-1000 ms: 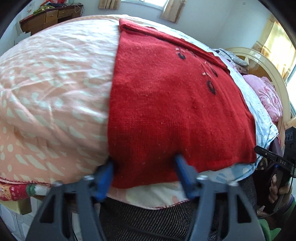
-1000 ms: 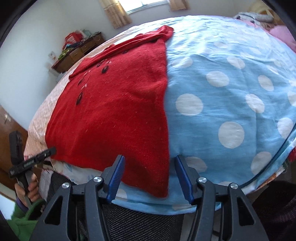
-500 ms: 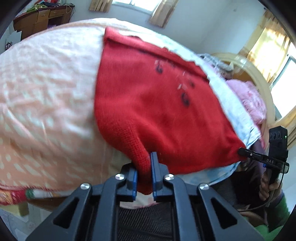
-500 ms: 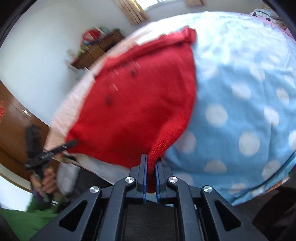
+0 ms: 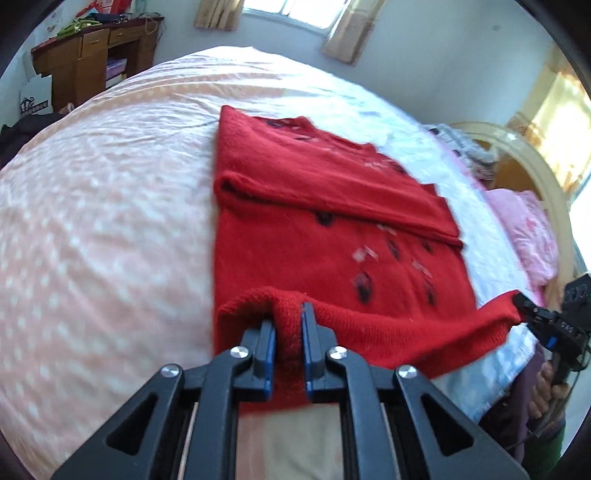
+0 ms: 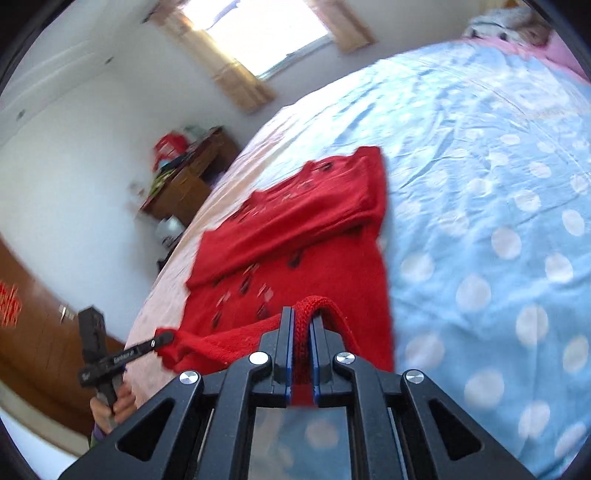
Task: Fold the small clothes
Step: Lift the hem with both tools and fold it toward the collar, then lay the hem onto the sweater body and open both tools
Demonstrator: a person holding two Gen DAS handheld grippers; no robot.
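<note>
Bedroom light pours through the curtained window [image 6: 258, 33] onto a bed whose cover is peach with pale spots [image 5: 92, 221] on one side and blue with white polka dots [image 6: 498, 206] on the other. Right at the lens, the left gripper [image 5: 288, 325] is pinched tight on a bunched fold of the red knitted sweater [image 5: 325, 236], the blue-padded fingers [image 5: 266, 347] squeezing the hem with only the knit between them. Over on the other camera, the right gripper [image 6: 302, 325] is clamped just as narrowly on the opposite hem corner of that sweater [image 6: 295, 236], a loop of red ribbing poking up between its blue pads [image 6: 289, 343].

Between the two grips the hem hangs lifted off the cover in a sagging band, and each camera catches the other tool at the far end of it: the right one at the edge of the left view [image 5: 546, 325], the left one low in the right view [image 6: 122, 360].

Beyond the raised hem, the sweater's body lies flat on the bed, straddling the line where peach meets blue, dark oval marks dotted down its front. One sleeve is folded across the chest. Further out, a wooden desk [image 5: 96, 48] stands by the wall, and pink bedding [image 5: 528, 232] sits near the curved headboard [image 5: 532, 166].
</note>
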